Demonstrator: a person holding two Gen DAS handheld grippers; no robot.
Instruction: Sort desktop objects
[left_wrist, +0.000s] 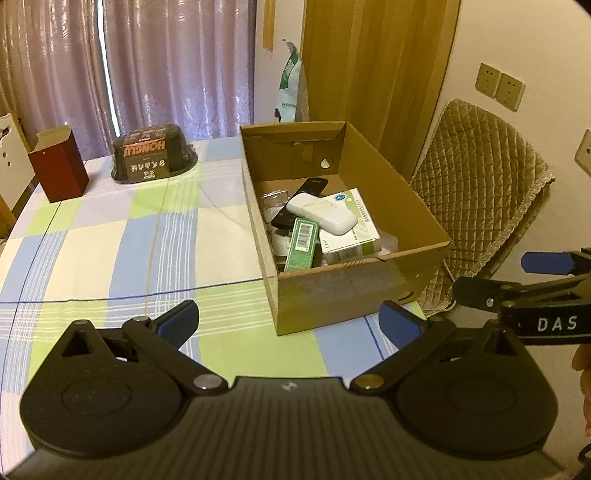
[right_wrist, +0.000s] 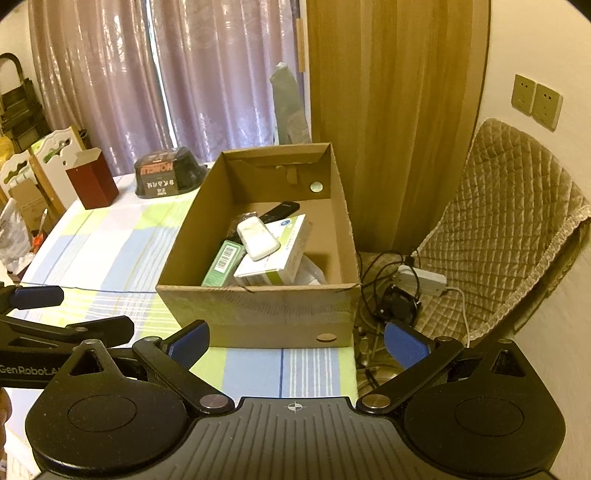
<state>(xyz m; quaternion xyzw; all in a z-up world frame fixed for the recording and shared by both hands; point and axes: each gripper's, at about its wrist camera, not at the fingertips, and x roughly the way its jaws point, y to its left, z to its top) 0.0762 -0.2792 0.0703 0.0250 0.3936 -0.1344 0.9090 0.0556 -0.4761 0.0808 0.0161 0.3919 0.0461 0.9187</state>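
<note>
Cardboard box (left_wrist: 343, 291) at table's right edge holds white case (left_wrist: 322, 213), green packet (left_wrist: 303, 244), white carton (left_wrist: 351, 229), black remote (left_wrist: 312, 186). Left gripper (left_wrist: 290, 325) and right gripper (right_wrist: 297, 345) both spread wide, empty, near box front. Red box (left_wrist: 59, 170) and black bowl (left_wrist: 153, 155) stand well apart, far left.

Ahead and to the left of the left gripper (left_wrist: 290, 323), the dark bowl-shaped package (left_wrist: 154, 154) bears an upside-down label reading "HONGLU". The right gripper (left_wrist: 546, 291), at its right side, carries "DAS". Seen from the right wrist, the left gripper's arm reads "GenRobot". A barcode marks the green box (left_wrist: 303, 244); its digits are unreadable.
</note>
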